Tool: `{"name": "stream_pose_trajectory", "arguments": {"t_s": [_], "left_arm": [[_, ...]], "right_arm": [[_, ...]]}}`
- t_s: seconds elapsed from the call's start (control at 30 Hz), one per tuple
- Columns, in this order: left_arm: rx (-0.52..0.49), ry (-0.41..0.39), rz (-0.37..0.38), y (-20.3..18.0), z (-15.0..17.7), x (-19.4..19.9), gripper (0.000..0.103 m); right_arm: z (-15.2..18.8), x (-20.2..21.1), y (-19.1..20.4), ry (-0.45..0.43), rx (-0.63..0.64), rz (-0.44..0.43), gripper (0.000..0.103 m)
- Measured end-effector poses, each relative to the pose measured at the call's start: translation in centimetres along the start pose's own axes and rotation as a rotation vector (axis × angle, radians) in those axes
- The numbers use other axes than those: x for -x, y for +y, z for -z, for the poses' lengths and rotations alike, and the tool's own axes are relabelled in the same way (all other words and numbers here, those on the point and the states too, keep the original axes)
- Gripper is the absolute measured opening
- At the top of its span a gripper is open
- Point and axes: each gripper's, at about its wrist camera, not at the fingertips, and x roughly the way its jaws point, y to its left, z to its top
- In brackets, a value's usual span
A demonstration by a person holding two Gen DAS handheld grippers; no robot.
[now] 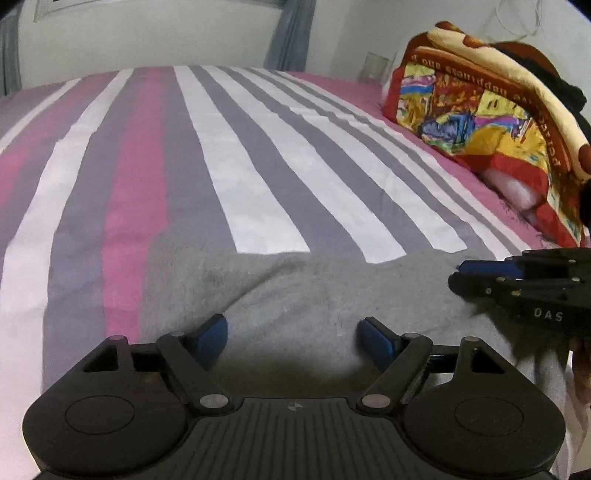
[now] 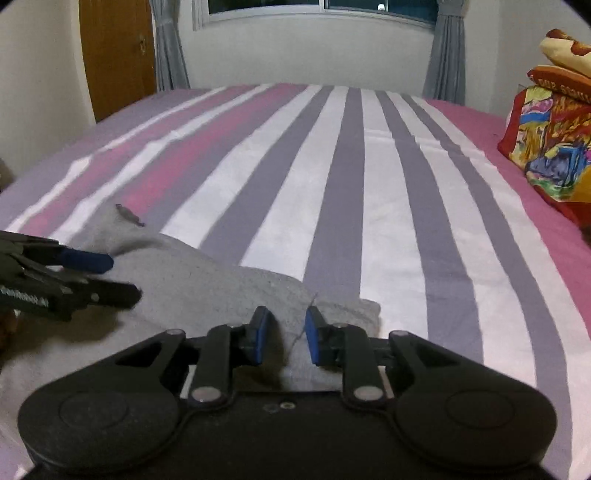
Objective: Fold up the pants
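Note:
The grey pants [image 1: 314,291] lie on the striped bed [image 1: 221,155] at its near edge. My left gripper [image 1: 291,334] is open just above the grey cloth, with nothing between its blue pads. My right gripper [image 2: 283,338] is partly open over a raised fold of the pants [image 2: 236,291], with cloth lying between its pads, which do not press on it. The right gripper also shows at the right edge of the left wrist view [image 1: 458,275]. The left gripper shows at the left edge of the right wrist view [image 2: 122,277].
A colourful folded blanket [image 1: 480,110] is piled at the bed's right side; it also shows in the right wrist view [image 2: 554,147]. A window with grey curtains [image 2: 317,11] and a wooden door [image 2: 118,55] stand beyond the bed.

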Motion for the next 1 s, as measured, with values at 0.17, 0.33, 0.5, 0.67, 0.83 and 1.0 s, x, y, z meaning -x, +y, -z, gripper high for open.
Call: {"name": "stream_pose_trajectory", "arguments": {"t_s": [0.17,0.33,0.5,0.67,0.83,1.0], "left_arm": [[-0.042,-0.100,-0.007,-1.2,0.5,3.6,0.078],[-0.098,0.006,-0.073,-1.7,1.6,1.7,0.079],[-0.107,-0.095,-0.057,-3.4,3.2,8.0,0.079],[-0.091,-0.045,-0.083,-2.9,7.9,10.2,0.079],[-0.059,-0.009,-0.136,-2.6,8.5,10.0,0.079],[-0.065,-0.054,-0.159,-3.0,9.7,12.9,0.079]], "right_arm": [[-0.5,4.6,0.4,-0.091,-0.010,-0.025,0.024],[0.9,1.8,0.9,0.027,0.032,0.015,0.025],[1.2,8.0,1.7,-0.053,0.020,-0.035,0.028],[5.1,8.8,2.9,0.020,0.038,-0.040,0.030],[5.8,8.3,3.7,0.059,0.049,0.003,0.033],[6.0,11.5,4.4,-0.021,0.053,-0.014,0.037]]}}
